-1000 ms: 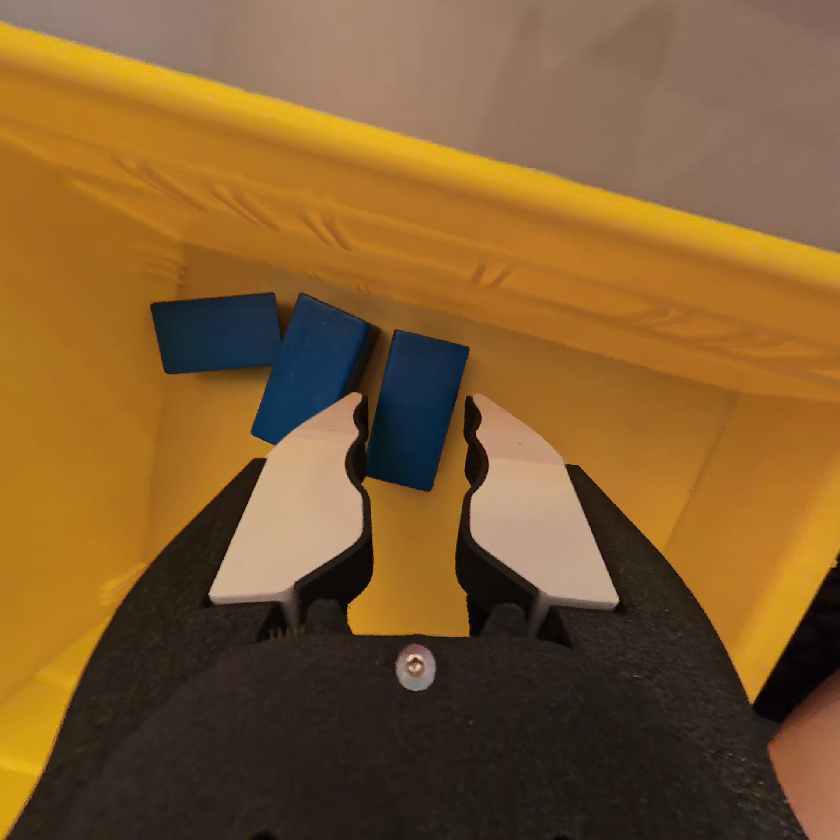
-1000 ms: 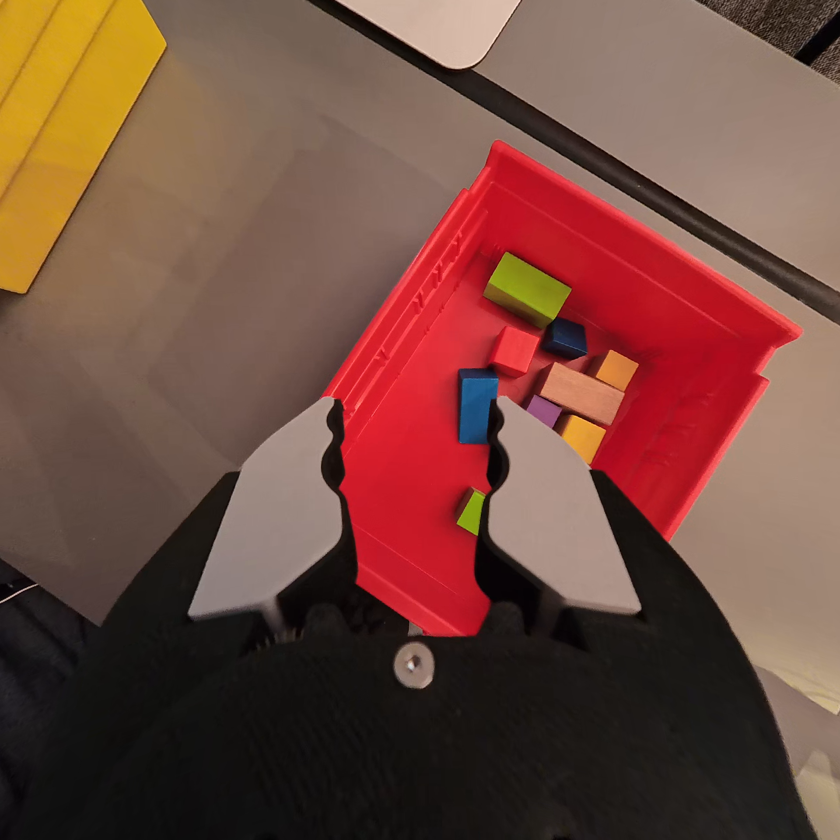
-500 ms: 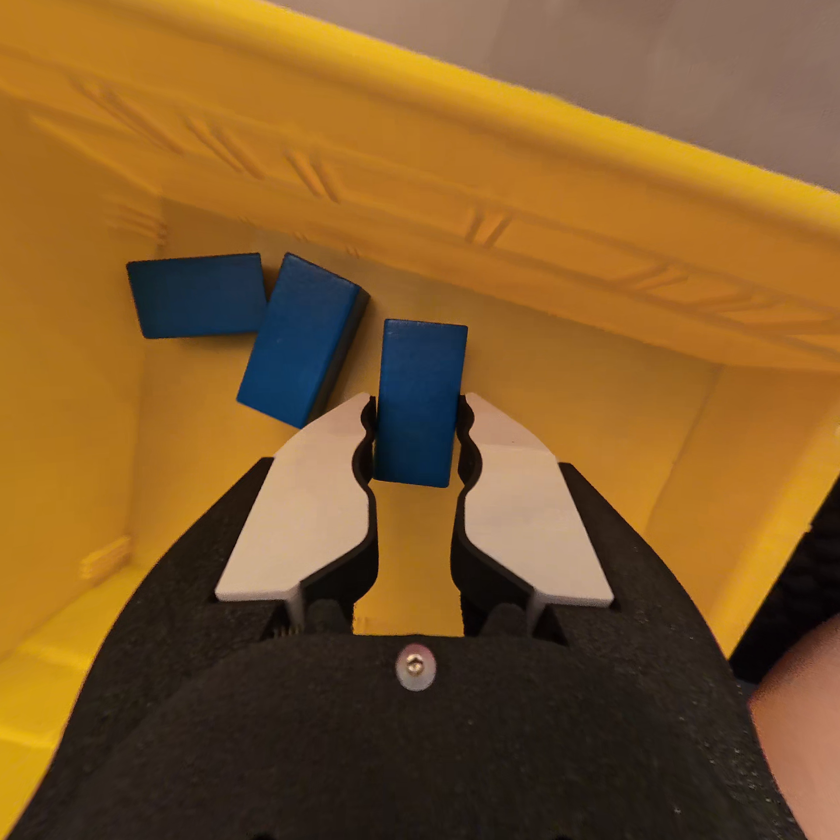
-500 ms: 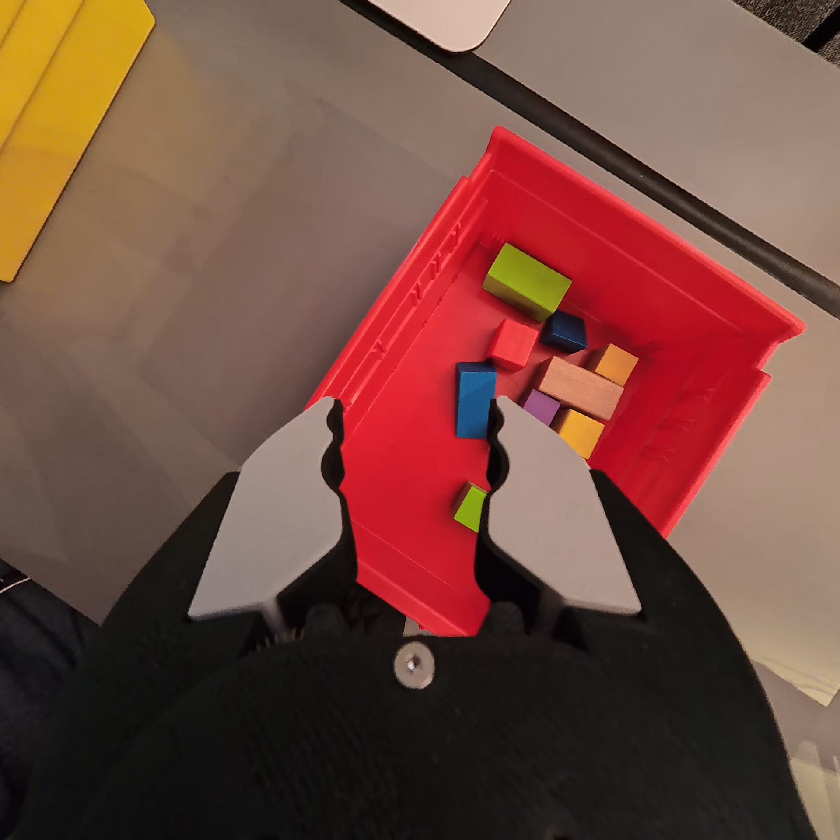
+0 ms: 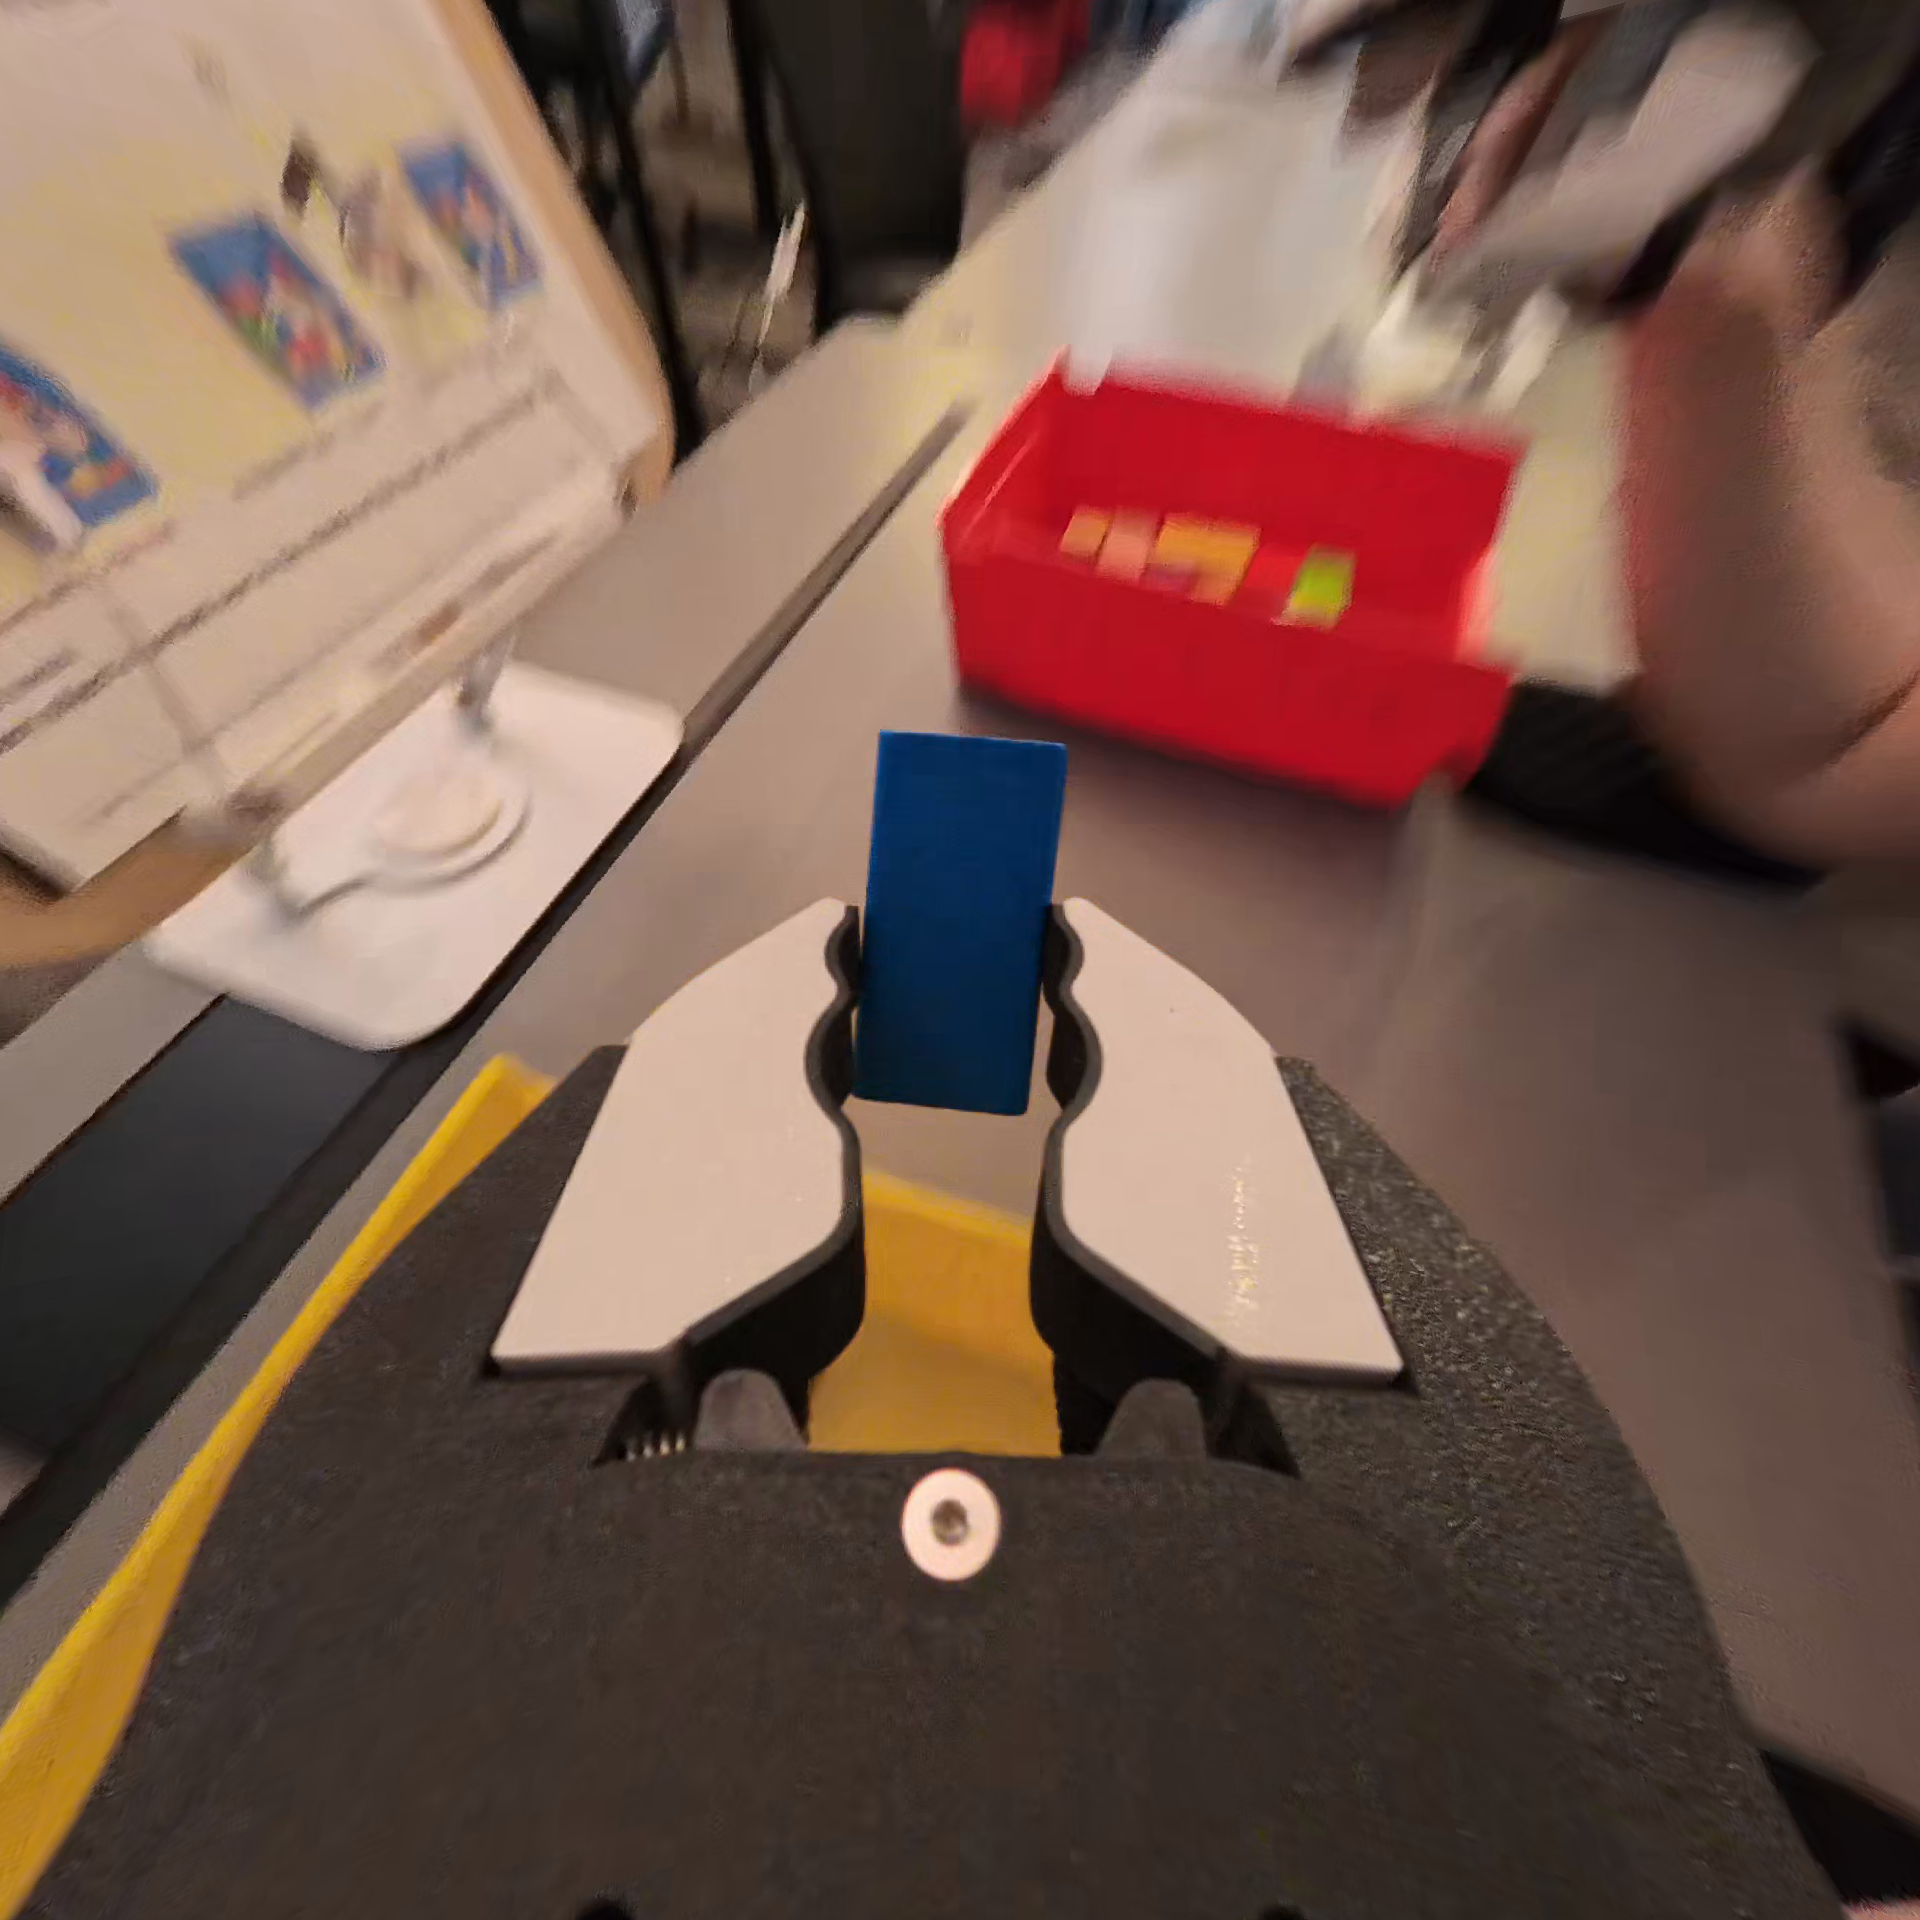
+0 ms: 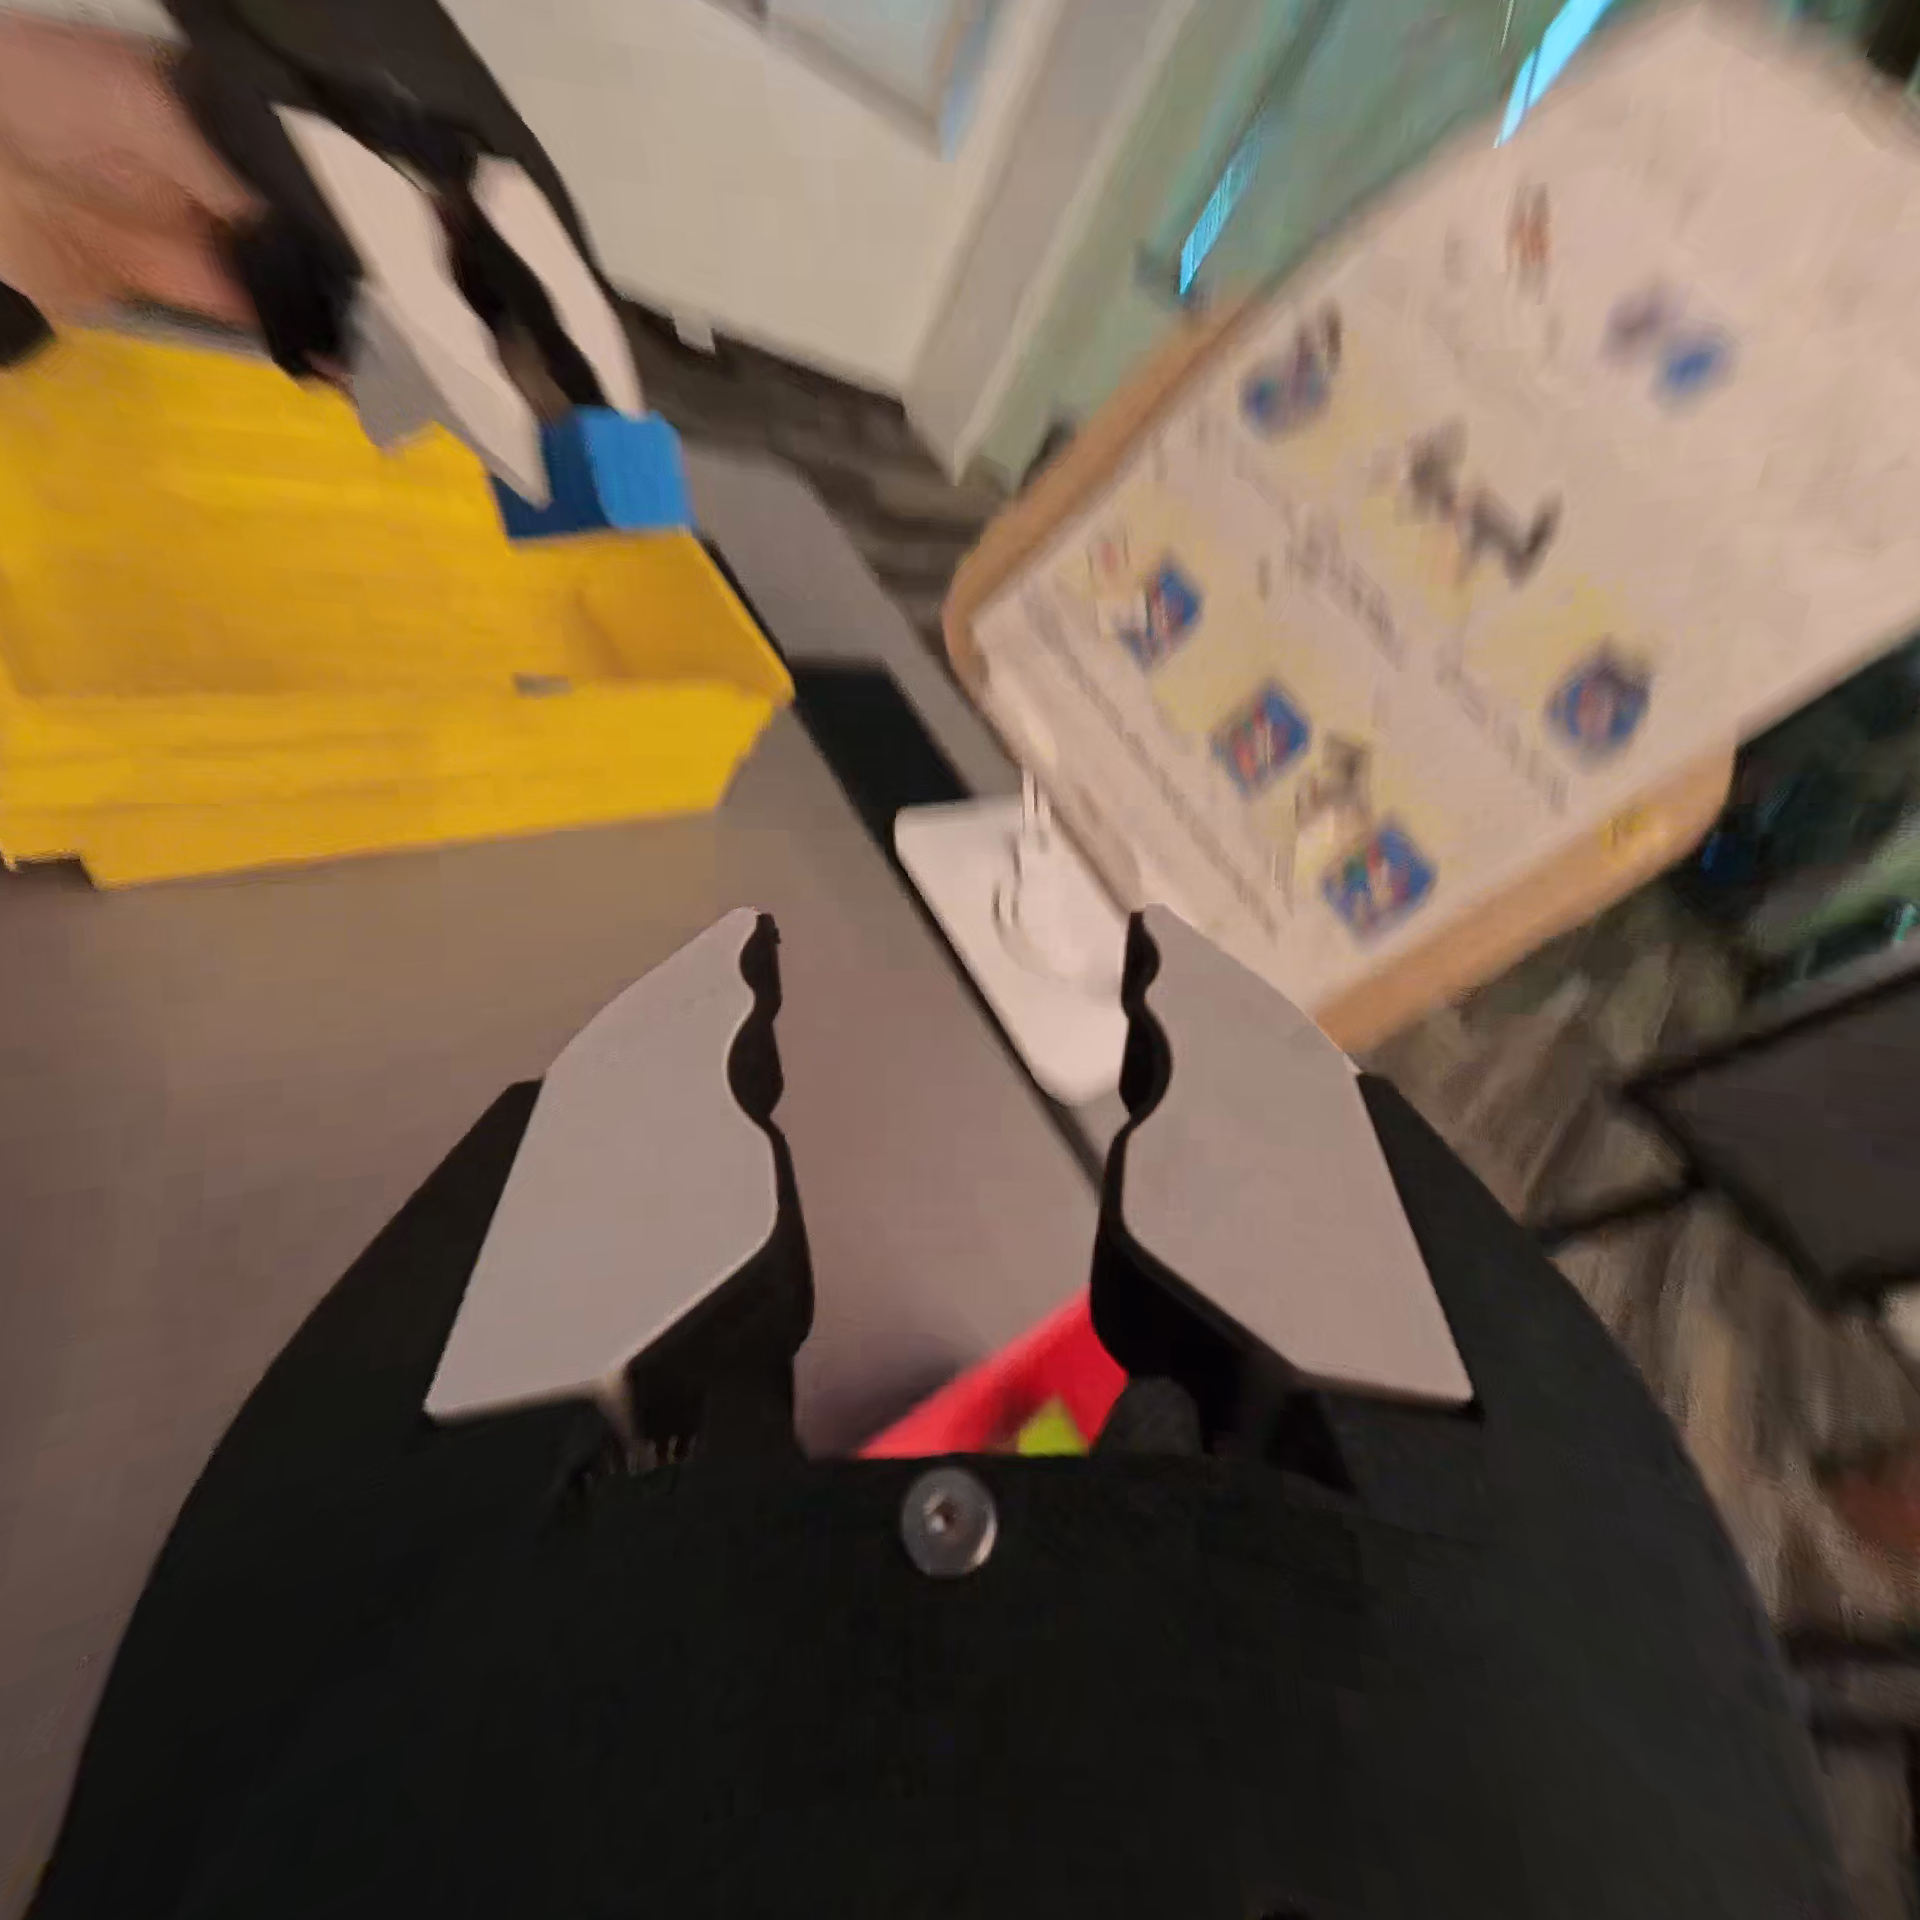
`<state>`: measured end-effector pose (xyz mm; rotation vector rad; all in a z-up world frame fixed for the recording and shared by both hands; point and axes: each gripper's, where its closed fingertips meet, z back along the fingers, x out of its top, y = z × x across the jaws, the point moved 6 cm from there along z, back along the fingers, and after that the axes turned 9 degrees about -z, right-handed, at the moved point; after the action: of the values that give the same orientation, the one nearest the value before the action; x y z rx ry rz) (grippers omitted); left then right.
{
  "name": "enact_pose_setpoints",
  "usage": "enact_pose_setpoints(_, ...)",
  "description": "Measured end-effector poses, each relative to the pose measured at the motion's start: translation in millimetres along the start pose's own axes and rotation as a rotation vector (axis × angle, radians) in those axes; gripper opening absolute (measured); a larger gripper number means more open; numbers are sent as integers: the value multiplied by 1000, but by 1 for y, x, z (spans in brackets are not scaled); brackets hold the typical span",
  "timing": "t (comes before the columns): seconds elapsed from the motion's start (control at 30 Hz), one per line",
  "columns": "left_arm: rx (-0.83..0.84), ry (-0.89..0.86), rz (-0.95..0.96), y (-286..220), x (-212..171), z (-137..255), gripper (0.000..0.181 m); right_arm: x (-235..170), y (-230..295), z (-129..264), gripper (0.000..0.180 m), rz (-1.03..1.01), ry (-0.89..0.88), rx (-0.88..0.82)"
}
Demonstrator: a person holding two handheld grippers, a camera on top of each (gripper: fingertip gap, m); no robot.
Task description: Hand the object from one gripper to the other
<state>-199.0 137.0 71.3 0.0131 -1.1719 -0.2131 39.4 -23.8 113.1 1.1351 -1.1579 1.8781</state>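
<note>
Here, the yellow bin (image 6: 343, 665) sits on the left of the grey counter (image 5: 1403, 1039). Just above it, the left gripper (image 5: 951, 940) is squeezed tight on the blue block (image 5: 956, 925), which stands up between its fingers, off the counter. In the middle stands a blurry picture board (image 6: 1403, 623) on a white base. On the right, the red bin (image 5: 1226, 613) holds small colored blocks. The right gripper (image 6: 951, 935) is wide apart and holds nothing.
</note>
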Motion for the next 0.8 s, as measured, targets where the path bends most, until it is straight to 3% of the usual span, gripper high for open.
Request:
enact_pose_setpoints(0.1, -169, -212, 173, -15, 36, -19, 33, 19, 38, -18, 66, 200, -229, 3)
enact_pose_setpoints(0.2, -338, -287, 294, -33, 54, -41, 33, 24, 63, -25, 70, 403, -364, -113)
enact_pose_setpoints(0.27, -413, -314, 306, -42, 58, -54, 33, 22, 71, -32, 82, 414, -357, -109)
enact_pose_setpoints(0.37, -495, -365, 391, -48, 63, -66, 33, 17, 76, -43, 87, 355, -341, -64)
enact_pose_setpoints(0.5, -594, -418, 451, -56, 69, -73, 33, 17, 74, -43, 75, 396, -410, -181)
enact_pose_setpoints(0.8, -625, -418, 453, -60, 71, -76, 33, 20, 79, -41, 68, 418, -369, -139)
